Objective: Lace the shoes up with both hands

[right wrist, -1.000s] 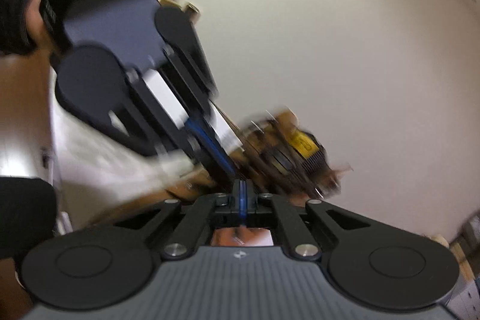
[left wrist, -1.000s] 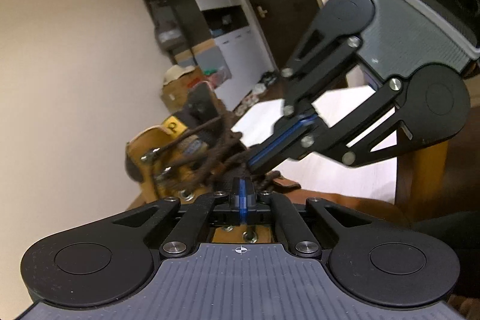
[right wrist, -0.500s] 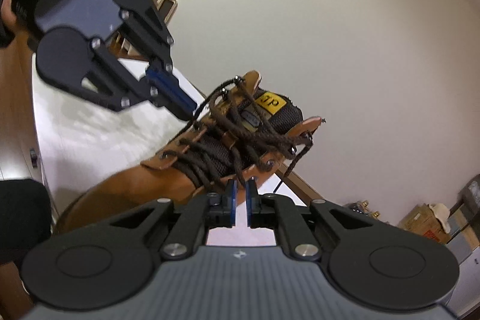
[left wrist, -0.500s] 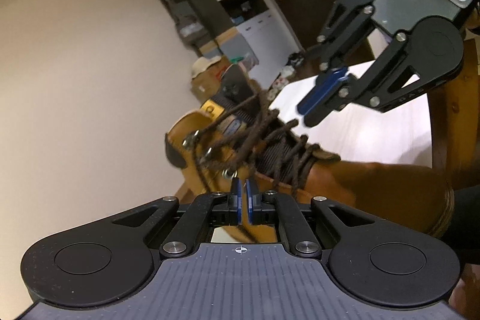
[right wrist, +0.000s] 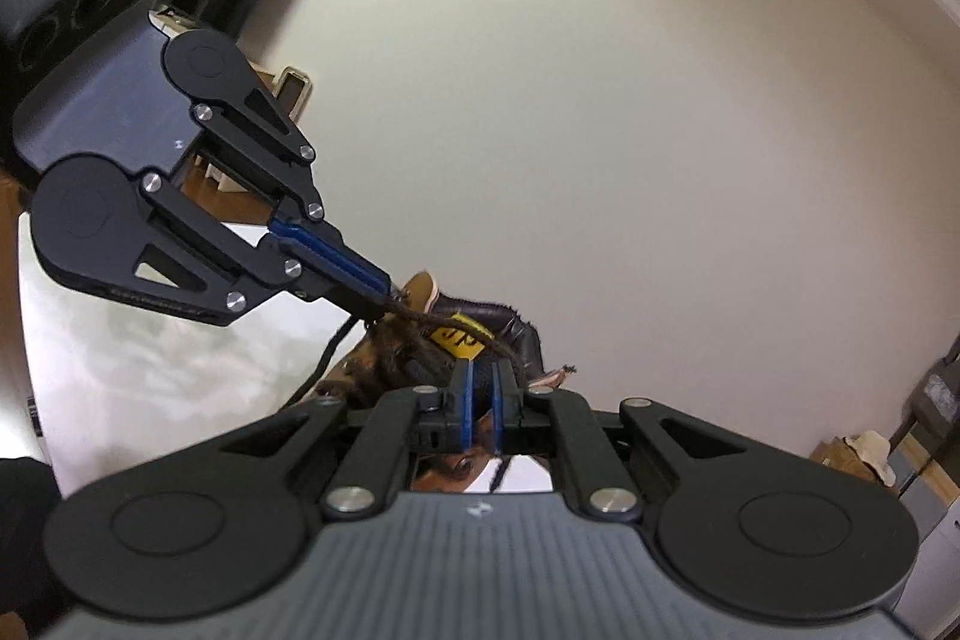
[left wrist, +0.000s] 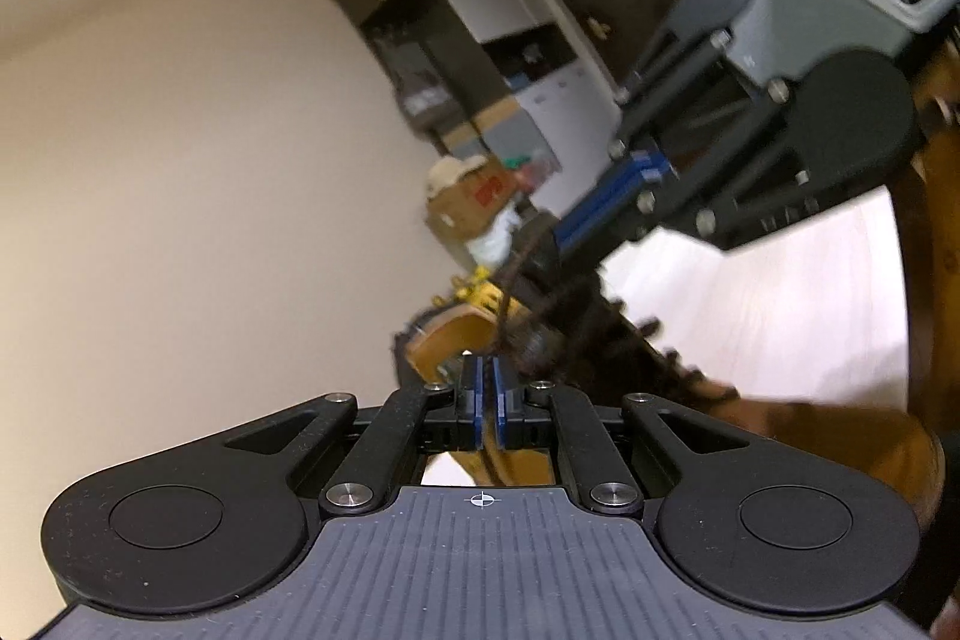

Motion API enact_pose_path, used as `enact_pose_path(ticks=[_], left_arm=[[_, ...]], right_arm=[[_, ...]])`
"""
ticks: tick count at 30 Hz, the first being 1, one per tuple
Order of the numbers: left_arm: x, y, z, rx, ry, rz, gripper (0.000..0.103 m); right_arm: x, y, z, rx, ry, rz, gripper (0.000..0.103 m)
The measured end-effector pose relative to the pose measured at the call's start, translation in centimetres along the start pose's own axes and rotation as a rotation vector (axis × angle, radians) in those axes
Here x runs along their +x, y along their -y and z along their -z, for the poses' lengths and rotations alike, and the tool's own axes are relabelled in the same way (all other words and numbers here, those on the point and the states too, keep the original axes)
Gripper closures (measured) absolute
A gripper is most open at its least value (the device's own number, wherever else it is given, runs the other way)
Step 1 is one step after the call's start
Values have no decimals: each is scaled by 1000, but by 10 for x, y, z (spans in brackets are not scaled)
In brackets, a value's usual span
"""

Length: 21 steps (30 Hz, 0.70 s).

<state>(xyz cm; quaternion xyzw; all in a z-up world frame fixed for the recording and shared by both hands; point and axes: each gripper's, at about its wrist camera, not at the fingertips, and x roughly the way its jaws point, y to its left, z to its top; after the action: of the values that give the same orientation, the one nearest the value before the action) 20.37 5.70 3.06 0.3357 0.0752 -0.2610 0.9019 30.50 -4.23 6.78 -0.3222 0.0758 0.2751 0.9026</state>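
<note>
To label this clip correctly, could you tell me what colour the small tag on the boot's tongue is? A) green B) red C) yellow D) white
C: in the right wrist view, the tag on the tongue of the boot is yellow with dark lettering, just beyond the brown laces.

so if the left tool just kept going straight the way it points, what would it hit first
Most likely the boot: its tan collar and dark laces sit right beyond the left tool. Depth is unclear in this blurred fisheye view.
</note>
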Motion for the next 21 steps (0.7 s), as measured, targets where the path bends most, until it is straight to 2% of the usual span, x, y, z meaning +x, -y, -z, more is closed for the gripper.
enact_pose_path(ticks=[7, 10, 16, 21], left_arm=[[8, 10, 5, 72, -33, 9, 97], [11, 10, 2, 84, -34, 27, 95], [12, 13, 6, 83, -55, 79, 93], [18, 17, 12, 101, -66, 62, 92]], right_arm=[[-1, -16, 24, -92, -81, 1, 96], [0, -22, 27, -153, -81, 7, 91], [7, -28, 25, -268, -76, 22, 91], [13, -34, 25, -323, -72, 32, 91]])
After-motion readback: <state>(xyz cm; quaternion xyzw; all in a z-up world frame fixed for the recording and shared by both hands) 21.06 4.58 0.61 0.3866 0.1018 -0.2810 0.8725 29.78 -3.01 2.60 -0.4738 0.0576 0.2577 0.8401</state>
